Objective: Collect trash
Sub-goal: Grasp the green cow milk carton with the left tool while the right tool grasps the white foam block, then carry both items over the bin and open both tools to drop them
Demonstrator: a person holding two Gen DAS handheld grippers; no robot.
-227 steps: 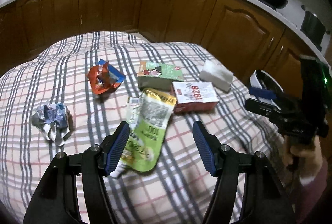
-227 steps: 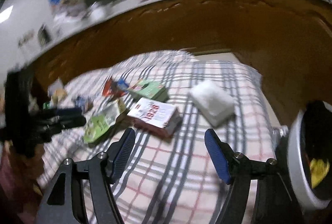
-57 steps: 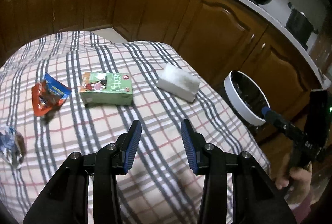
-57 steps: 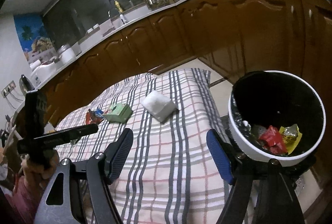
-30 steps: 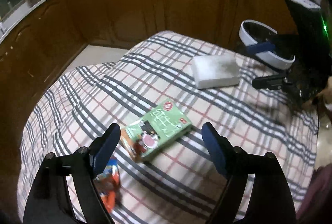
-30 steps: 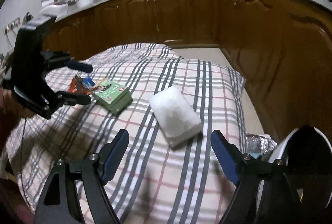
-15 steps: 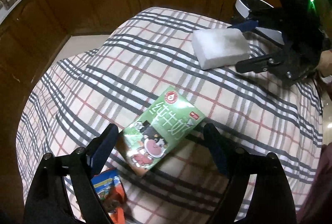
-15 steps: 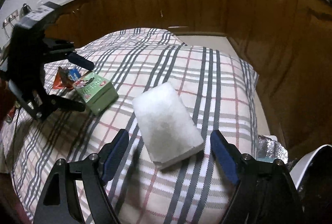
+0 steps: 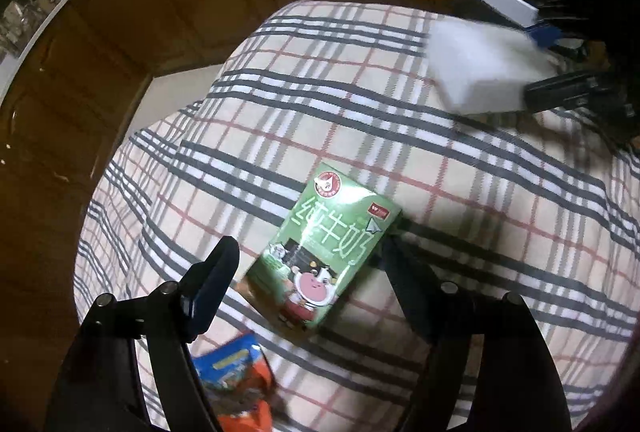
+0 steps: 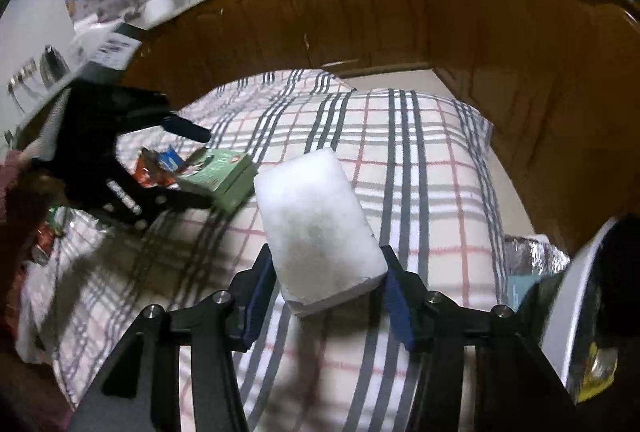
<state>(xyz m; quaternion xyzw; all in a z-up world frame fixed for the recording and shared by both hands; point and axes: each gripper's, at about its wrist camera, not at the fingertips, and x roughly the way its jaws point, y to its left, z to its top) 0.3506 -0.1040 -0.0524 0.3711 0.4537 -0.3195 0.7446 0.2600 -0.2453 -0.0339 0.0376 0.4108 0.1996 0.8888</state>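
A green milk carton point(image 9: 324, 256) lies flat on the plaid cloth point(image 9: 480, 211), between the fingers of my left gripper point(image 9: 310, 284). Those jaws are closing, and a small gap still shows at the left pad. In the right wrist view the left gripper point(image 10: 206, 169) straddles the carton point(image 10: 220, 175). A white foam block point(image 10: 316, 224) sits between the fingers of my right gripper point(image 10: 326, 292). Its jaws are closing too, and both blue pads touch the block's sides. The left wrist view shows the right gripper point(image 9: 530, 65) clamped across the block point(image 9: 476, 67).
A red and blue snack wrapper point(image 9: 236, 384) lies just below the carton, by the left finger. A white-rimmed bin point(image 10: 580, 312) with trash inside stands off the table's right edge, with crumpled foil point(image 10: 532, 256) beside it. Brown cabinets point(image 10: 360, 19) ring the table.
Both grippers have come down closer to the cloth. The right jaws narrowed onto the white block. The left jaws now straddle the green carton and stand a little narrower.
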